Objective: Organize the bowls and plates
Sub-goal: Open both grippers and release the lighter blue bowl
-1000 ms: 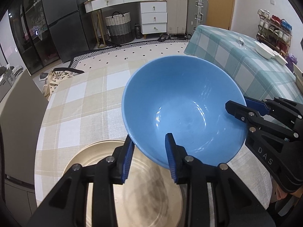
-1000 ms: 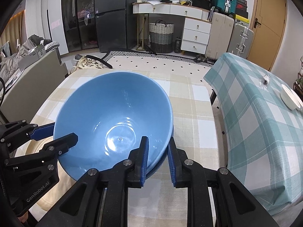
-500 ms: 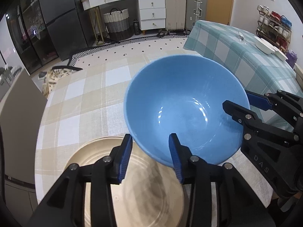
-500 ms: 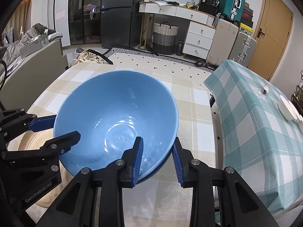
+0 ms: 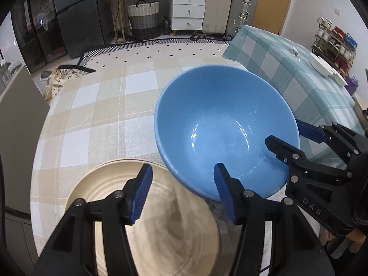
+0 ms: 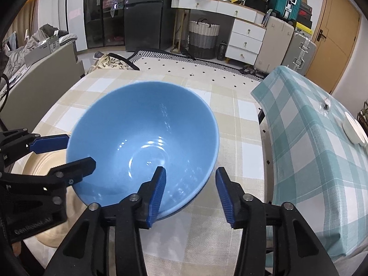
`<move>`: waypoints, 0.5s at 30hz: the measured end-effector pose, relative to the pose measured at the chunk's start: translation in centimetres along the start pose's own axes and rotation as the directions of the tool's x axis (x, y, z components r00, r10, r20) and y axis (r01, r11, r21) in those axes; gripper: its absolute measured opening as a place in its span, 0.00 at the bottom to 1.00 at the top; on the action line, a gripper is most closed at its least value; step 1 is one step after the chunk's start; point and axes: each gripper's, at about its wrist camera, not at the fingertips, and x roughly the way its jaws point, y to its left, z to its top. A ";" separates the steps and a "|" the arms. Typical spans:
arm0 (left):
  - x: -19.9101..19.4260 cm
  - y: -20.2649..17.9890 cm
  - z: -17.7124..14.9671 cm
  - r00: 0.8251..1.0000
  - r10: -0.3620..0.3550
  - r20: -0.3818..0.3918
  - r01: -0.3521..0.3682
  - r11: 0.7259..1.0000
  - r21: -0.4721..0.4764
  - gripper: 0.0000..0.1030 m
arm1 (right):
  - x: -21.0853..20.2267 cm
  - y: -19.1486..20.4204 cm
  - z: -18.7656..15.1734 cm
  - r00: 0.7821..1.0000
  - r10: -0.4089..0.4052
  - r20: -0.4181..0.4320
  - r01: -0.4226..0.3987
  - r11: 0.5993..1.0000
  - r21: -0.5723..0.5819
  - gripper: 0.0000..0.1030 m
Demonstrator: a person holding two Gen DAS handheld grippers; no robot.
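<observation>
Blue bowl on the bench, which is covered in a beige checked cloth; the bowl sits toward the bench's right edge, with its left rim overlapping the rim of a tan plate that lies near the front edge. Left tongs: spread wide, one finger over the plate and the other inside the bowl's near-left rim, so that the rim passes between them without being clamped. Right tongs: likewise spread wide, straddling the bowl's near-right rim, one finger inside the bowl and the other outside it above the cloth. Whether any pad actually touches the bowl wall cannot be settled from these views. In the right wrist view the left tongs appear at the left, bracketing the bowl above the plate. A second table under a teal checked cloth stands just beside the bench's right edge and carries a small white dish.
</observation>
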 end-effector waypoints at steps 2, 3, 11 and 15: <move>0.0 0.2 0.0 1.000 -0.007 0.001 0.007 1.000 -0.008 0.55 | 0.1 -0.4 0.0 1.000 0.006 -0.003 -0.006 1.000 0.014 0.52; -0.1 0.2 0.0 1.000 -0.005 0.001 0.005 1.000 -0.007 0.55 | 0.1 -0.5 0.0 1.000 0.011 -0.004 -0.011 1.000 0.018 0.55; -0.8 0.7 -0.1 0.999 0.004 0.032 -0.004 1.000 -0.004 0.87 | -1.9 -1.7 0.4 0.995 0.080 0.067 -0.084 0.994 0.070 0.85; -1.5 1.5 -0.1 0.998 -0.004 0.062 0.004 1.000 -0.005 1.00 | -2.9 -2.6 0.6 0.991 0.083 0.103 -0.094 0.990 0.106 0.97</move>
